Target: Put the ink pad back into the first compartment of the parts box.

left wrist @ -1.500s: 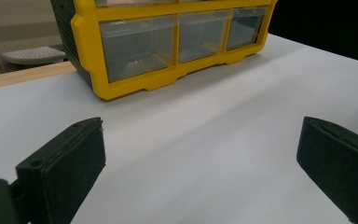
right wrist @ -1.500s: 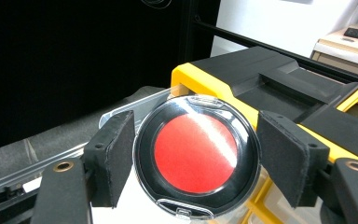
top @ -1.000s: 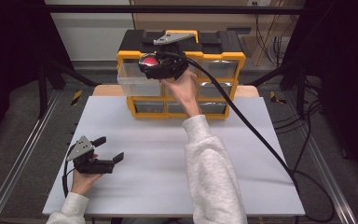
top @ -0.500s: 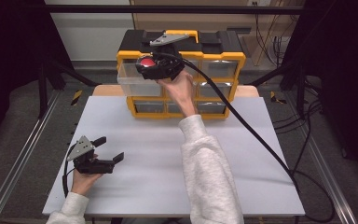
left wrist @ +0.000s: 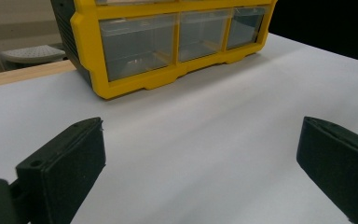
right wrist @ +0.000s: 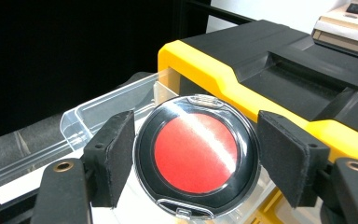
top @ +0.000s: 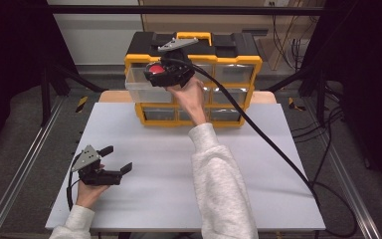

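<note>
My right gripper (top: 155,72) is shut on a round compact (right wrist: 196,154) with a black rim, a red centre and a clear lid, one pad against each side. It hangs over a clear drawer (right wrist: 88,116) pulled out of the top left of a yellow and black drawer cabinet (top: 229,55). The compact (top: 154,68) shows red at the gripper's tip, above the drawer (top: 138,85). My left gripper (top: 118,158) rests low at the table's front left, open, with nothing between its jaws. In the left gripper view, its pads (left wrist: 74,158) stand wide apart.
The cabinet (left wrist: 88,46) stands at the back of the white table (top: 169,164), its other clear drawers closed. A thick black cable (top: 268,139) trails from the right gripper across the table's right side. Metal rails flank the table.
My right gripper has shifted slightly left with the compact, staying over the open drawer. The left gripper has not moved.
</note>
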`<state>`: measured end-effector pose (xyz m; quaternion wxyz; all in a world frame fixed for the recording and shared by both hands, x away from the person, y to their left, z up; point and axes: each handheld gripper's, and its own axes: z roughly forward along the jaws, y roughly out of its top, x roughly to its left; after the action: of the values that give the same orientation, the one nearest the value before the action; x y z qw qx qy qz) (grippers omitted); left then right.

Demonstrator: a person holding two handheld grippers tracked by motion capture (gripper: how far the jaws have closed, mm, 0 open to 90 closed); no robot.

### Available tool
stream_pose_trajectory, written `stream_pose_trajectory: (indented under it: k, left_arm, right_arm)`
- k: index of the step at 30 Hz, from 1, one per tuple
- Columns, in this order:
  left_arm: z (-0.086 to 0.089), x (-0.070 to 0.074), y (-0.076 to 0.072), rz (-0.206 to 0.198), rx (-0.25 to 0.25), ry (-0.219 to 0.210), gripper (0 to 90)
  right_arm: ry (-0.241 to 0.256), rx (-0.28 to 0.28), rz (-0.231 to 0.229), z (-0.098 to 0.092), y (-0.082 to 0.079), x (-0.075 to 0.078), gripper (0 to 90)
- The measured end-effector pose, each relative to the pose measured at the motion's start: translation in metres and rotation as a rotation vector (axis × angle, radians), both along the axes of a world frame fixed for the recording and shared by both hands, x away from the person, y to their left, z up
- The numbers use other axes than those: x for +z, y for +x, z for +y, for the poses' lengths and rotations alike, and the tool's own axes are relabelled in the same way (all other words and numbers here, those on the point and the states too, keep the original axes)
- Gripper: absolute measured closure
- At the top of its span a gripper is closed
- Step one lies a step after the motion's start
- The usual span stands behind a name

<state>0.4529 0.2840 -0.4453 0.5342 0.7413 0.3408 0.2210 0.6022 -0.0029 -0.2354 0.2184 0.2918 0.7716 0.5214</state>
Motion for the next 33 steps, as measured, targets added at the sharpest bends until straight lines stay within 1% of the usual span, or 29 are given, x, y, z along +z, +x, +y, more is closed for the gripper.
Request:
stream_pose_trajectory:
  k: [10, 19, 26, 29, 33]
  left_arm:
    - [0.0000, 0.0001, 0.0000, -0.001, 0.002, -0.001, 1.0]
    - [0.0002, 0.0002, -0.0001, -0.001, 0.000, 0.002, 1.0]
    - [-0.0001, 0.0000, 0.0000, -0.001, 0.001, 0.000, 1.0]
    - [0.0000, 0.0000, 0.0001, 0.000, 0.000, 0.002, 1.0]
    - [-0.0001, 0.0000, 0.0001, 0.001, 0.000, 0.003, 1.0]
  right_arm:
    - [-0.016, -0.002, 0.021, 0.0019, 0.0026, -0.0037, 30.3]
    - [-0.003, -0.020, 0.039, 0.0033, 0.0045, -0.0059, 29.5]
    - [0.006, -0.022, 0.020, 0.0023, 0.0026, -0.0043, 27.9]
    - [0.012, -0.024, 0.006, 0.0009, 0.0002, -0.0019, 25.5]
    - [0.037, -0.026, -0.013, -0.0026, -0.0051, 0.0027, 21.2]
